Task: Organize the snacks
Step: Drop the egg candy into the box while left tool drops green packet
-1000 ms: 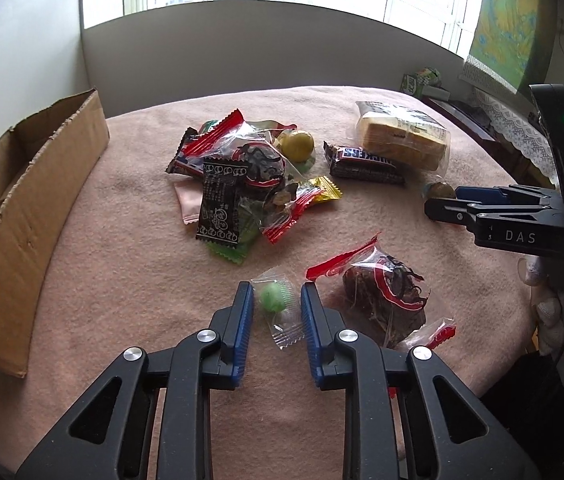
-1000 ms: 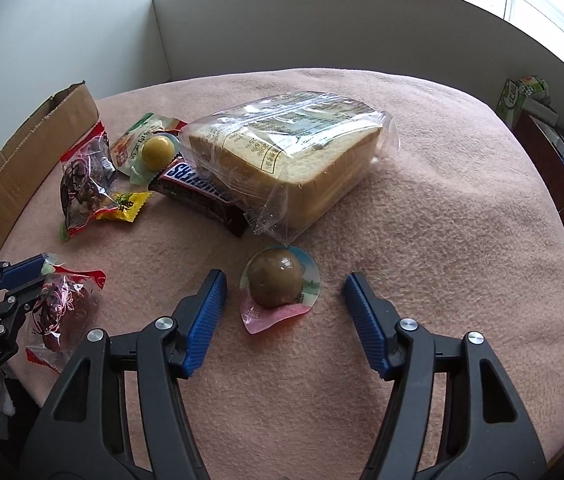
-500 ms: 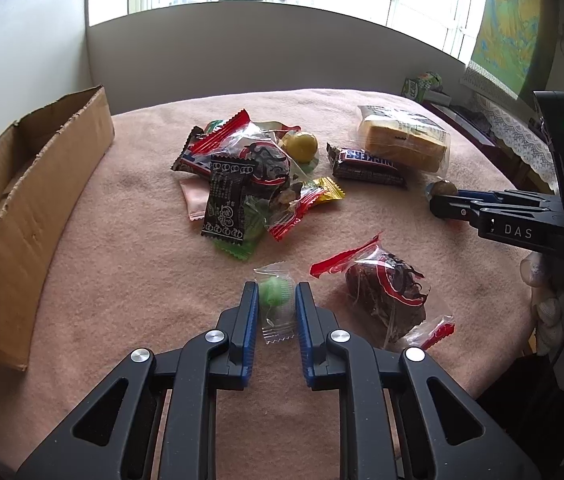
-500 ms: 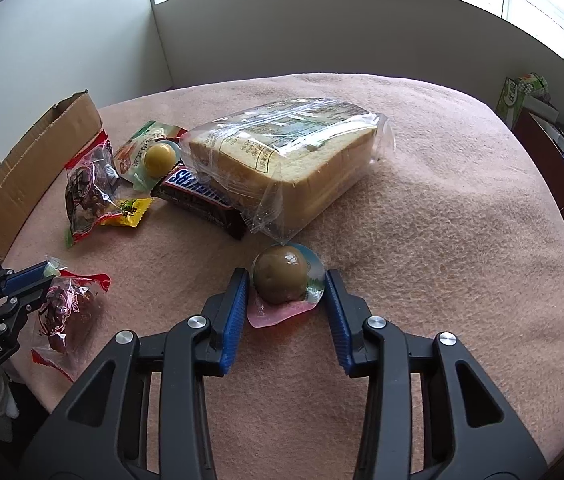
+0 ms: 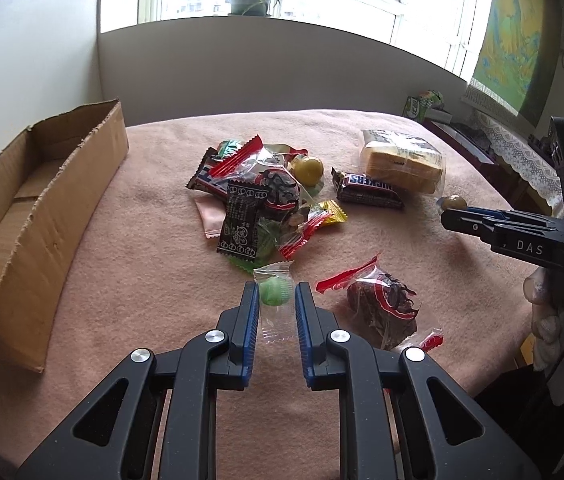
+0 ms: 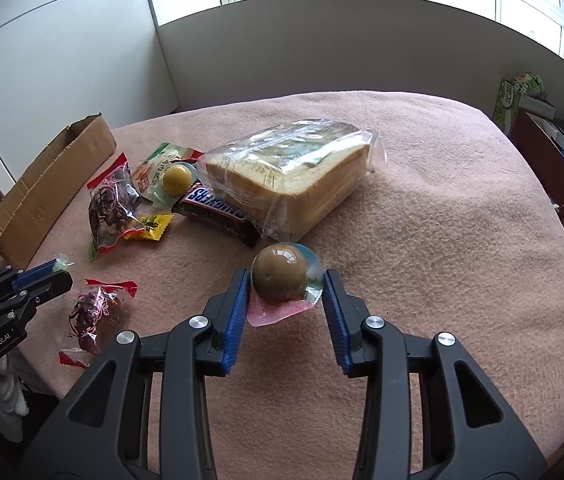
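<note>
Right gripper (image 6: 286, 286) clamping a brown ball snack (image 6: 278, 278) in its clear wrapper.

Blue pads (image 6: 238, 312) are pressing both sides of the wrapper; its pink edge is hanging below, clear of the pink tablecloth (image 6: 441, 260). Bagged sliced bread (image 6: 293, 184) is sitting just behind, Snickers bar (image 6: 214, 210) touching its left end. Left gripper (image 6: 42, 280) is pinching a small clear packet (image 6: 62, 263) at far left, near the cardboard box (image 6: 50, 188).
</note>
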{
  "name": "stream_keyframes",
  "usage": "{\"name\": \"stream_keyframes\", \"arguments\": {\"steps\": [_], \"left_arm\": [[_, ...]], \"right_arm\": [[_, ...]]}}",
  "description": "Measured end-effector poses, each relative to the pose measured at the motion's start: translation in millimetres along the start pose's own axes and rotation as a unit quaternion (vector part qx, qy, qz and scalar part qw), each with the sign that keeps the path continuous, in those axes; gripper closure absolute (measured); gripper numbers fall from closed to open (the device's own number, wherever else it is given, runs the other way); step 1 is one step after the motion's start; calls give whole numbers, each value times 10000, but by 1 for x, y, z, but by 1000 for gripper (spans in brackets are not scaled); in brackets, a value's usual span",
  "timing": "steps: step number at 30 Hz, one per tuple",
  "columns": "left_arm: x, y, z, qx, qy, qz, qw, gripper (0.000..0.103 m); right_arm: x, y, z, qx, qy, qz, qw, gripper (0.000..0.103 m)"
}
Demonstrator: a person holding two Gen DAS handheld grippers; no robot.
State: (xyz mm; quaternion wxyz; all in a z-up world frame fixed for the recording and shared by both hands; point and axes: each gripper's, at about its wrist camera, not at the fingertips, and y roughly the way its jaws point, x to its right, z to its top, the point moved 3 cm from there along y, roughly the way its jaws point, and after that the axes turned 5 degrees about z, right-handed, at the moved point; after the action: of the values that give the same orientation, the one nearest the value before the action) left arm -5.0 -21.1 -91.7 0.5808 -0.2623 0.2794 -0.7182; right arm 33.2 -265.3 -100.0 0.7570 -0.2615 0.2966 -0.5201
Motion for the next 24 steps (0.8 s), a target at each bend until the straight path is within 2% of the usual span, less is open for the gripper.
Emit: {"name": "stream_keyframes", "arguments": {"steps": [7,11,17,24], "left_arm": [[-7,-7,6,138,-104,8,9998,86],[-14,-17,13,304,-224,12,9993,86],[-41,-38,26,648,-523,149,9964,86],[-85,-64,35,1049,-953,412,9891,86]], "right_arm": [[-19,-15,10,279,-114,51,9995,65],[-41,-22,22,428,-233,228,9985,65],[-86,-22,42,551,-549,543,9955,65],[-149,-11,65,639,-1056,813,9890,65]]}}
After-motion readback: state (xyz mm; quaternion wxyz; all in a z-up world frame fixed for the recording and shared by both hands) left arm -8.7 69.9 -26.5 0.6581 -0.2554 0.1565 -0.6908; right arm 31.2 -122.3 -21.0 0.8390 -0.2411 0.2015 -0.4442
